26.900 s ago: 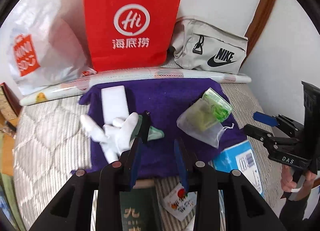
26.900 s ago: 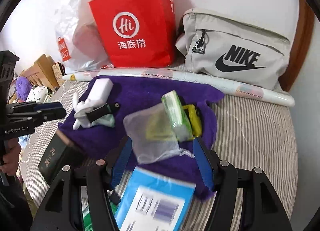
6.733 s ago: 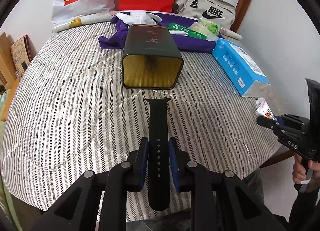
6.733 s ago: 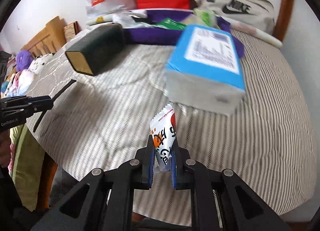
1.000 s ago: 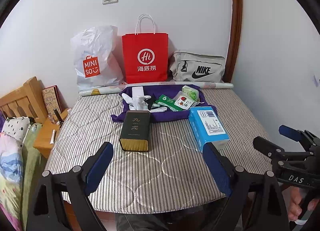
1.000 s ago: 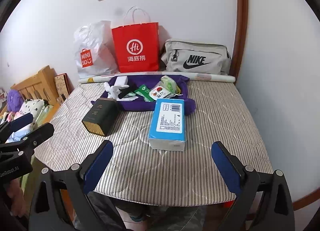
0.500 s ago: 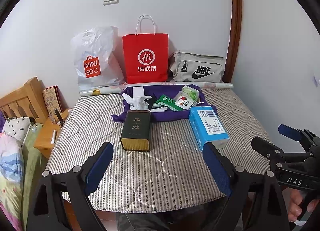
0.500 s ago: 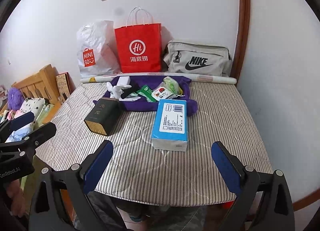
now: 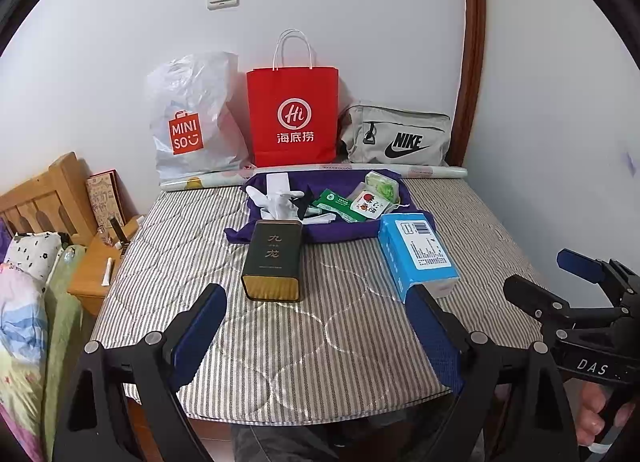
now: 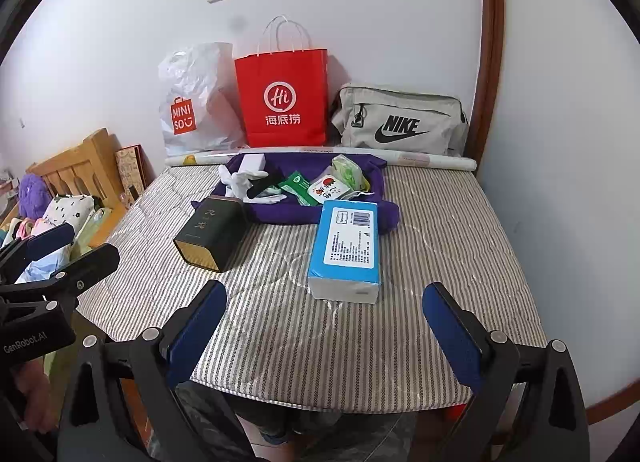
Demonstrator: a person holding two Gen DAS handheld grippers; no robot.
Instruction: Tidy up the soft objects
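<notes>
Both views are evenly and softly lit, bright on the white wall (image 9: 360, 21), with only faint shadows. Focus is sharp at centre. Strong fisheye bending curves the frame edges, and black vignetting fills all four corners.

a striped quilted mattress (image 9: 304, 326) fills the middle of both frames. directly on it lie a dark green tin (image 9: 274, 262) at centre, a blue box (image 9: 416, 254) to its right, and a purple cloth (image 9: 340, 227) behind them. along the upper edge, against the wall, are a rolled sheet (image 10: 424, 159), a red paper bag (image 9: 294, 117), a white plastic bag (image 9: 192, 121) and what looks like a grey nike pouch (image 9: 398, 137).
</notes>
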